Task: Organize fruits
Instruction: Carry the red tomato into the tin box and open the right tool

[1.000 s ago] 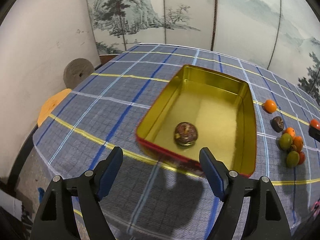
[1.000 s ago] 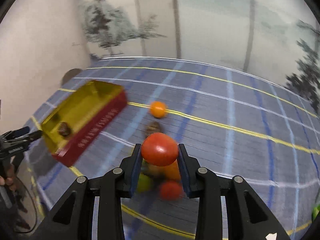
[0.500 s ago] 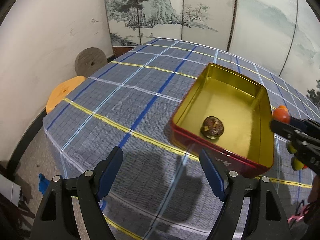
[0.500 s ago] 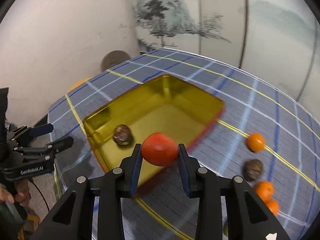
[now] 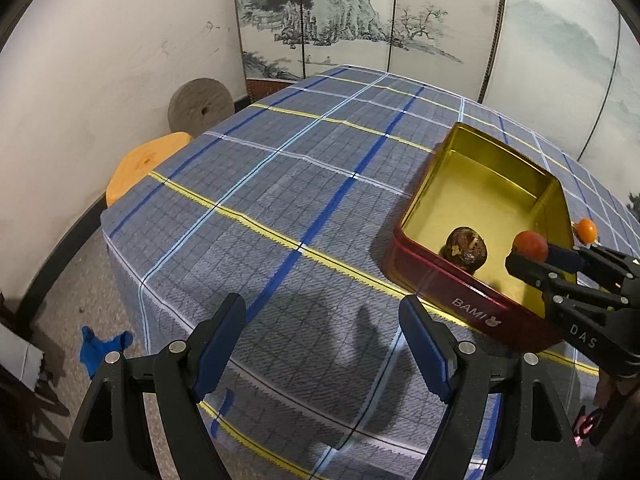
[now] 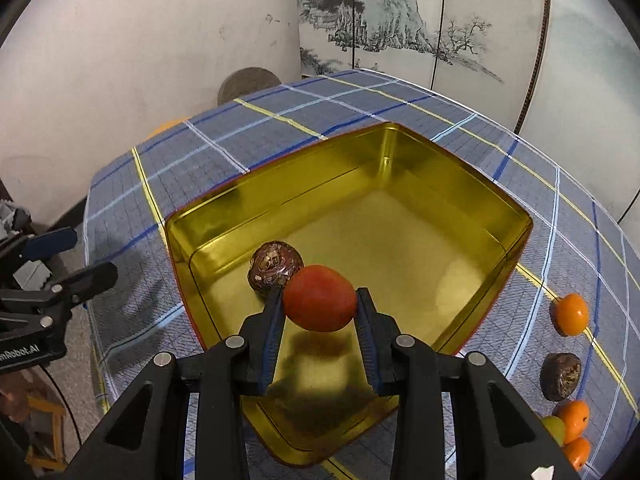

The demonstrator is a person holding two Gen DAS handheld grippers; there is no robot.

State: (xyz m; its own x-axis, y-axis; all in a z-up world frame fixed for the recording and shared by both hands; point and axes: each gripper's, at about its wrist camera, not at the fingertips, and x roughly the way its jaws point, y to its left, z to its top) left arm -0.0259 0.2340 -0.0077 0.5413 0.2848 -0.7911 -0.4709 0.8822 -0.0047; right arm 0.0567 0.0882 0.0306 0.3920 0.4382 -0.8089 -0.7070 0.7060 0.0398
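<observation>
My right gripper (image 6: 319, 306) is shut on a red-orange tomato (image 6: 320, 298) and hangs over the near part of a gold tin with red outer walls (image 6: 400, 148). A dark brown wrinkled fruit (image 6: 274, 266) lies on the tin's floor, just beyond the tomato. In the left wrist view the tin (image 5: 452, 300) sits at the right, with the brown fruit (image 5: 464, 246) inside and the right gripper (image 5: 532, 254) holding the tomato (image 5: 530, 245) above it. My left gripper (image 5: 322, 332) stands open over bare plaid cloth, left of the tin, with nothing between its fingers.
Right of the tin on the plaid tablecloth (image 6: 240, 144) lie an orange fruit (image 6: 570, 314), a second brown fruit (image 6: 560, 376) and a cluster of orange and green fruits (image 6: 570, 426). The table's left edge drops to the floor, where an orange stool (image 5: 140, 164) and a grey stone wheel (image 5: 200, 106) stand.
The right gripper has carried the tomato from above the fruit cluster leftward to over the tin. The left gripper has drifted left, away from the tin, and stayed open.
</observation>
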